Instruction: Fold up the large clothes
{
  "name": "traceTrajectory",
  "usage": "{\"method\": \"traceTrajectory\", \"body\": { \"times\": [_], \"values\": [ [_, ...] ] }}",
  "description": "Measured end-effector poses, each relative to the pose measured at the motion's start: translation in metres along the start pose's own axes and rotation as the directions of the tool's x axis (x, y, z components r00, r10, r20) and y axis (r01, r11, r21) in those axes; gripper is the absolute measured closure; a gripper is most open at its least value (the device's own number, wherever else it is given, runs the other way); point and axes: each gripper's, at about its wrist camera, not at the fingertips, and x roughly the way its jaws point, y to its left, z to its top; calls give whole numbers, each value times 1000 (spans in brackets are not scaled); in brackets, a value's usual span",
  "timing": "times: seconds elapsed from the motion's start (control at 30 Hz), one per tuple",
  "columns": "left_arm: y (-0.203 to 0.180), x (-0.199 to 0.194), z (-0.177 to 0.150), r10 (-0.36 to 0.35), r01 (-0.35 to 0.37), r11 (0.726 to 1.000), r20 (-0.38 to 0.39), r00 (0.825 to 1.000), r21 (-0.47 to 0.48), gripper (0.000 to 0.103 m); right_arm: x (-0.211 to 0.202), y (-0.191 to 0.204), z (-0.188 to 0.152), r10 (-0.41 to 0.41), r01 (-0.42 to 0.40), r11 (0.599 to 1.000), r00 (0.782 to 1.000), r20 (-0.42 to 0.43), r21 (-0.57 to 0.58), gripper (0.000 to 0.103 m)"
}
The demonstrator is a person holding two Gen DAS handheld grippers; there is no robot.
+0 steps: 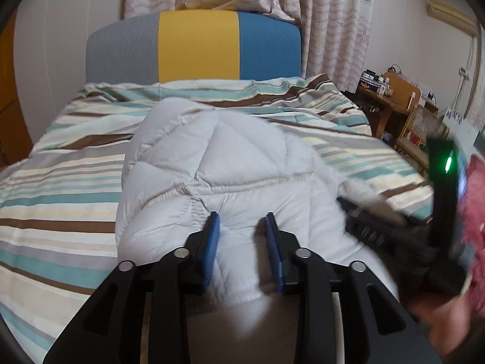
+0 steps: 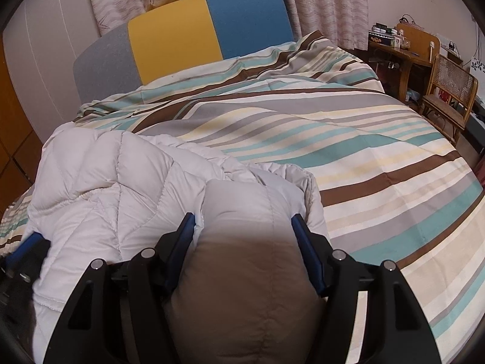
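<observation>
We see the right claw [image 2: 242, 221] with its blue fingers [image 2: 306, 242] spread on either side of a puffy fold of the white quilted jacket [image 2: 121, 188], which fills the gap between them. The jacket lies bunched on the striped bed [image 2: 348, 139], and the left claw [image 2: 21, 251] shows at its left edge. Beyond stand the headboard [image 2: 194, 39], curtains [image 2: 327, 3] and a chair [image 2: 448, 94].

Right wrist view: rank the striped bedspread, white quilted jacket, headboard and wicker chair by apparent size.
1. striped bedspread
2. white quilted jacket, though enlarged by nearness to the camera
3. headboard
4. wicker chair, far off at the frame edge
</observation>
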Motion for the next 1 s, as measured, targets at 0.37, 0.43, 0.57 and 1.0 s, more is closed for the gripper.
{"method": "traceTrajectory", "body": {
  "times": [0.37, 0.43, 0.57, 1.0],
  "values": [
    [2, 78, 50, 197, -195, 980, -139, 971, 25, 33, -5, -5, -1, 11, -11, 1000, 1000, 12, 26, 40],
    [1, 90, 43, 219, -214, 975, -134, 967, 54, 29, -5, -6, -1, 12, -12, 999, 1000, 14, 36, 39],
    [4, 106, 37, 220, -212, 975, -138, 966, 66, 26, -4, -6, -1, 2, -3, 999, 1000, 11, 50, 39],
    [-11, 44, 12, 208, -206, 976, -38, 977, 68, 21, -9, -7, 0, 39, -40, 998, 999, 34, 38, 37]
  ]
}}
